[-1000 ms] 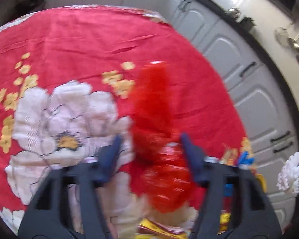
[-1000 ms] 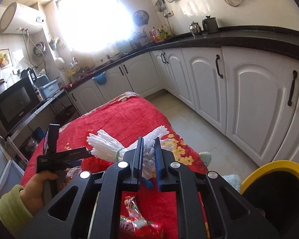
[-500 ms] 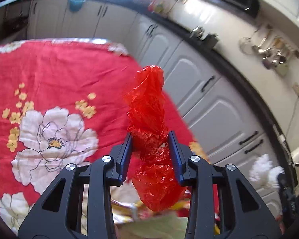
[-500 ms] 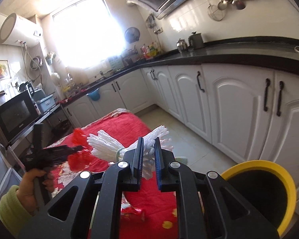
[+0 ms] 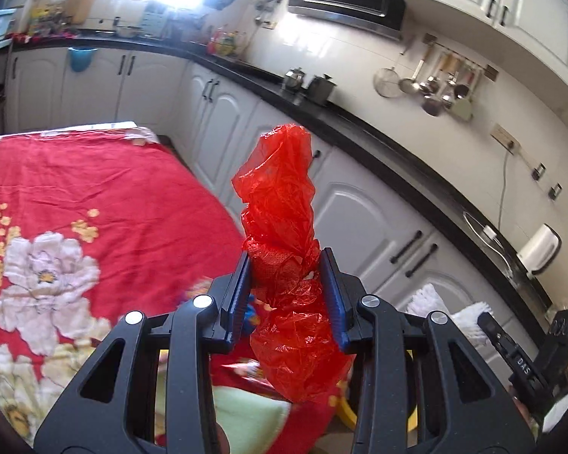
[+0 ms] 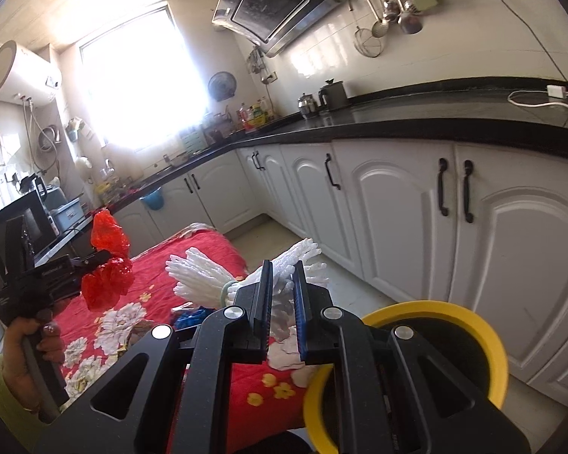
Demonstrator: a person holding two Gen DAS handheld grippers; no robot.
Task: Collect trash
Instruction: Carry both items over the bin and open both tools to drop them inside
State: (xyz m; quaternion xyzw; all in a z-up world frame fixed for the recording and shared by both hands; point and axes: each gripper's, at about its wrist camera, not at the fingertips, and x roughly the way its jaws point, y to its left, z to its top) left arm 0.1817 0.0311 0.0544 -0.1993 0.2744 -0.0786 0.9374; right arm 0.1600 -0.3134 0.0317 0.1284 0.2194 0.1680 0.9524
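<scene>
I'm mid-carry: left tongs (image 5: 286, 295) clenched on the red plastic bag (image 5: 280, 204), right tongs (image 6: 282, 310) gripping white foam netting (image 6: 208, 280). Next, swing both over the yellow bin (image 6: 454, 312), lower right.

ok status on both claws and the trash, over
Left claw shut on red bag, lifted off the table. Right claw shut on white foam net. Yellow bin open by right claw, path looks clear.

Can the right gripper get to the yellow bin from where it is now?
Probably yes. The right gripper, shut on the white foam netting, is right beside the yellow bin, whose open mouth lies just to its right with nothing between them.
</scene>
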